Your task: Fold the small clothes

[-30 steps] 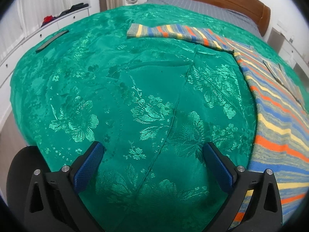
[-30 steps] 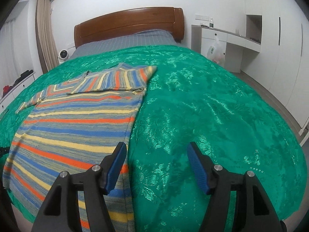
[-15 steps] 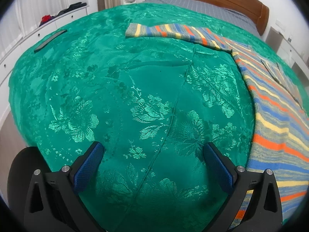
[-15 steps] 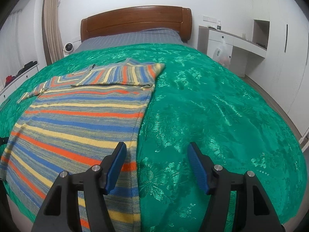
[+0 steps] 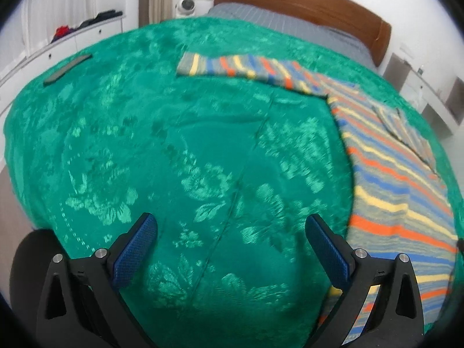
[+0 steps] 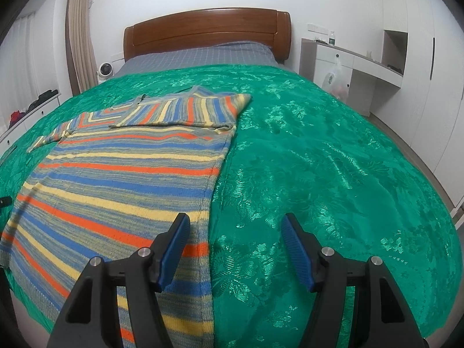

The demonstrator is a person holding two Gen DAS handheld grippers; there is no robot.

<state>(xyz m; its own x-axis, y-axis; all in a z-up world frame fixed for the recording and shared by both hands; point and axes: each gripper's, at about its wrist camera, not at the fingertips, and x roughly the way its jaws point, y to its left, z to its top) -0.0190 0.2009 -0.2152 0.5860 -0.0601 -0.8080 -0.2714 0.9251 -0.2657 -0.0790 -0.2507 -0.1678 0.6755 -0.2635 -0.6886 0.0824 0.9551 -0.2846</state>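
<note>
A striped knit sweater [image 6: 121, 179] in blue, orange, yellow and grey lies flat on the green bedspread [image 6: 319, 159]. Its right sleeve [image 6: 185, 110] is folded across the chest; its left sleeve [image 5: 237, 68] stretches out to the side. My right gripper [image 6: 233, 243] is open and empty, above the sweater's right hem edge. My left gripper [image 5: 229, 243] is open and empty over bare bedspread [image 5: 174, 145], left of the sweater [image 5: 400, 191].
A dark flat bar [image 5: 67, 69] lies on the bedspread's far left. A wooden headboard [image 6: 207, 34] and grey sheet are at the back. White cabinets [image 6: 348, 69] with a hanging bag stand right; a low white dresser [image 5: 72, 40] stands left.
Both grippers have drawn back and tilted up a little, so more of the room shows. Both stay open. The sweater has not moved.
</note>
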